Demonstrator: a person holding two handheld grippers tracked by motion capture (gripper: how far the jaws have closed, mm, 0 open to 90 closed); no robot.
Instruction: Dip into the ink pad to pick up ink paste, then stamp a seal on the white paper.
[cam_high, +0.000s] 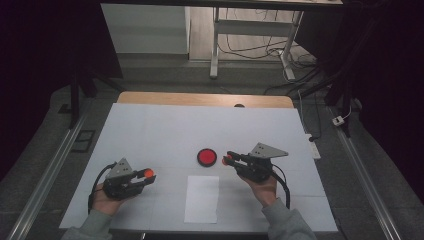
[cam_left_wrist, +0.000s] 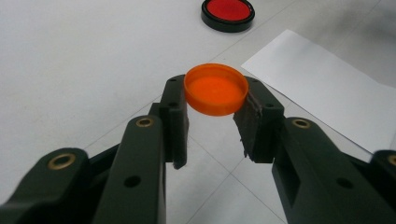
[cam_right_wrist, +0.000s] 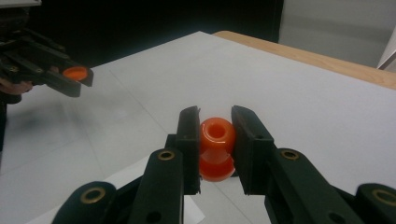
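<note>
The left tool (cam_left_wrist: 212, 119) grips a round orange plastic cap (cam_left_wrist: 215, 88); the right tool (cam_right_wrist: 215, 135) clamps a small orange plastic bottle (cam_right_wrist: 216, 148). Next, probably, cap meets the bottle's mouth, squarely aligned.

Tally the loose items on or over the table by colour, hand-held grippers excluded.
Orange: 2, the cap clamped in the left hand-held gripper and the spool-shaped piece clamped in the right hand-held gripper
Red with black rim: 1, the disc
White: 1, the paper sheet
Total: 4
</note>
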